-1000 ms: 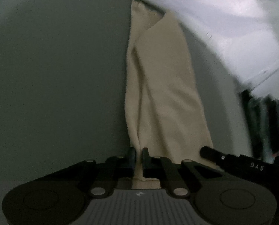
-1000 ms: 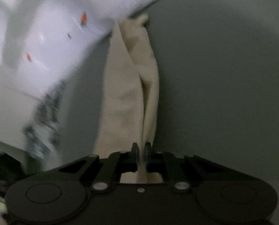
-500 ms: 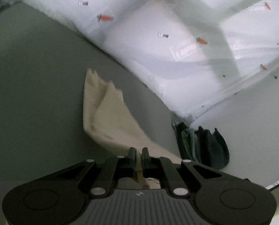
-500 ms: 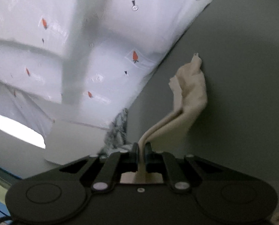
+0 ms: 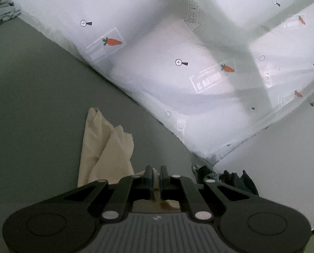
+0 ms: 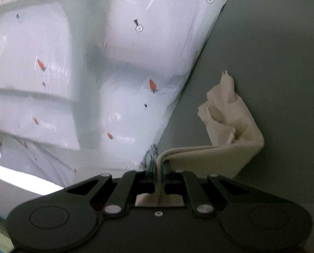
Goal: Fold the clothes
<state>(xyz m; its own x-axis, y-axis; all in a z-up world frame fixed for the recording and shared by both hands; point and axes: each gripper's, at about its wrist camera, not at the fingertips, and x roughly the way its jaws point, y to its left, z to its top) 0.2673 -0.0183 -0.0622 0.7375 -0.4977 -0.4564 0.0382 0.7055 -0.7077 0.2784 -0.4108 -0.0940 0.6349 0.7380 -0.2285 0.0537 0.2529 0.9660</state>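
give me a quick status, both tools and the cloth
Left tool shut on beige cloth. Right tool shut on same cloth, far end hanging. Dark clothes pile beside, not blocking.

The cloth [image 5: 106,147] is plain cream-beige. It lies on a flat grey-green worktop [image 5: 34,97]. The sheet [image 5: 178,42] behind is white and glossy, printed with small orange carrots with green tops, black marks and pale stamped lettering. The clothes pile [image 5: 237,179] is dark, nearly black. Both tools are black; the left one has a grey ribbed panel.
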